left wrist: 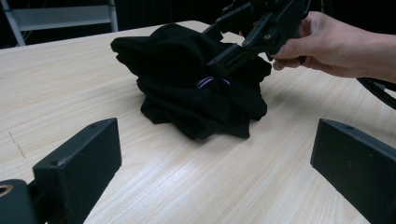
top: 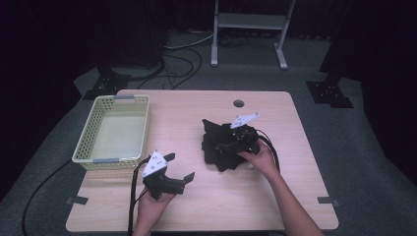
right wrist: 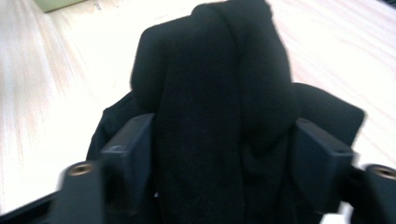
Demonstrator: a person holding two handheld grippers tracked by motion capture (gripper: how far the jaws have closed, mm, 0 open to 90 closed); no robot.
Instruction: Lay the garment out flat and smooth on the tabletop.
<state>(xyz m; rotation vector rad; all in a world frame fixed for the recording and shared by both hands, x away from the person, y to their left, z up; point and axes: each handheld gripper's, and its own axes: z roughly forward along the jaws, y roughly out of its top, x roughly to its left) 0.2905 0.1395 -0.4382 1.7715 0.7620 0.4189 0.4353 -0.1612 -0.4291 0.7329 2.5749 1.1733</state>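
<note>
Pale wood forms the counter [top: 196, 206], on which everything is placed relative to a crumpled black garment [top: 219, 145] lying right of centre. Far to the left of the garment, at the counter's left edge, a cream perforated basket [top: 88, 132] is seen, with grey handles at its near and far ends. Nearer the front edge, to the left of the garment and well apart from it, the left gripper [top: 179, 168] is held in a hand [top: 150, 206] with its grey three-cornered plate uppermost; its fingers [left wrist: 79, 161] are spread wide with bare counter between them, and they are pointed toward the garment, as shown in the left gripper view. A small patch of purple-and-white stripe [left wrist: 208, 82] is visible among the garment's folds in that view. At the garment itself, the right gripper [top: 227, 145] is held by the right hand [top: 260, 158] against the cloth's right side. In the right gripper view a thick fold of the black fabric is seen rising between its fingers [right wrist: 130, 154], which are set against the cloth on either side and closed on it. A round hole [top: 238, 103] is cut into the counter beyond the garment, toward the far edge.
</note>
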